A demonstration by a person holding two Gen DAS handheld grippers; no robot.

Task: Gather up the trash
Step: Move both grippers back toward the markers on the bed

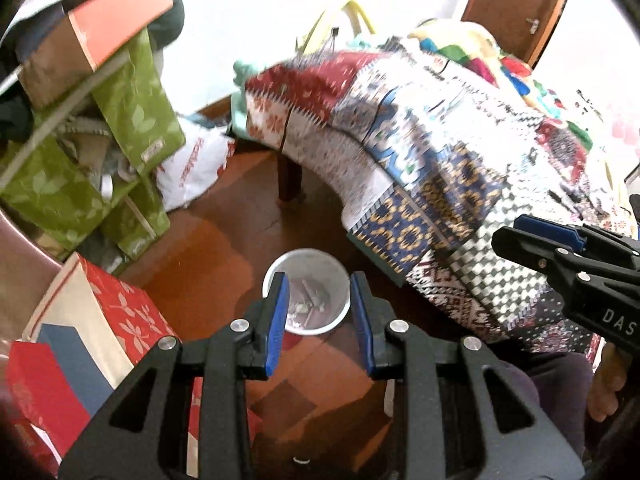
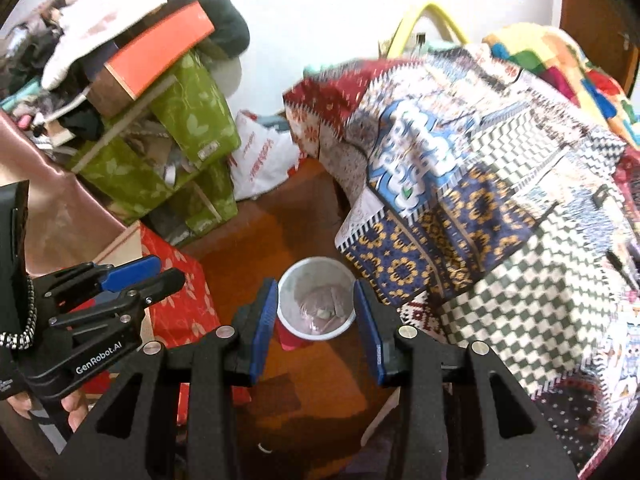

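A small red trash bin [image 1: 307,266] with a white liner stands on the brown floor and holds a few pale scraps. My left gripper [image 1: 320,280] hovers above it, open, with nothing between its blue pads. In the right wrist view the same bin [image 2: 316,272] lies below my right gripper [image 2: 316,286], which is also open and holds nothing. Each gripper shows in the other's view: the right gripper [image 1: 536,240] at the right edge, the left gripper [image 2: 148,274] at the left, held by a hand.
A patchwork quilt [image 1: 440,140] hangs over furniture to the right of the bin. Green leaf-print boxes [image 1: 132,112] and an orange box are stacked at the left, with a white plastic bag [image 1: 192,164] behind. A red flowered box [image 1: 120,312] stands close on the left.
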